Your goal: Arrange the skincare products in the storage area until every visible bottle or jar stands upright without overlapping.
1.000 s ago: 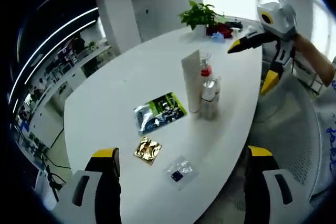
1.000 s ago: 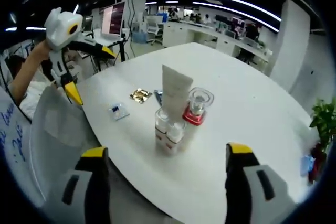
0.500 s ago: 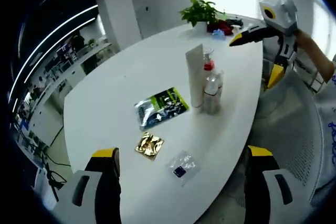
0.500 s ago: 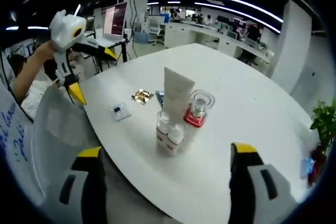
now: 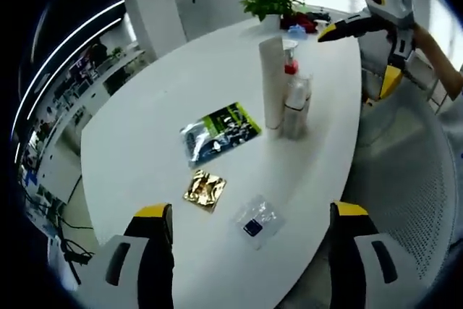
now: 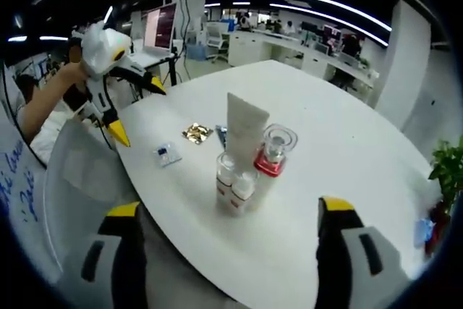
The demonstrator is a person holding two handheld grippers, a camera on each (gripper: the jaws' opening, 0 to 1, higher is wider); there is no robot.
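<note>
Skincare products clustered mid-table, all upright: white tube (image 5: 272, 83), red-collared pump bottle (image 6: 271, 151), two small clear bottles (image 6: 233, 184) touching in front. Flat sachets lie apart: green-black pouch (image 5: 217, 134), gold sachet (image 5: 203, 189), clear packet (image 5: 255, 223). Left gripper (image 5: 242, 255) jaws spread, empty, off table edge; right gripper (image 6: 228, 251) same. Judgement: cluster tight; approach one bottle from outer side, grip low, avoid toppling tube.

I can't read any text from here. The green-and-black sachet (image 5: 219, 132) carries print too small to make out, the tall white tube (image 6: 244, 127) looks blank, and the blue handwriting (image 6: 16, 189) at the view's edge stays illegible.
</note>
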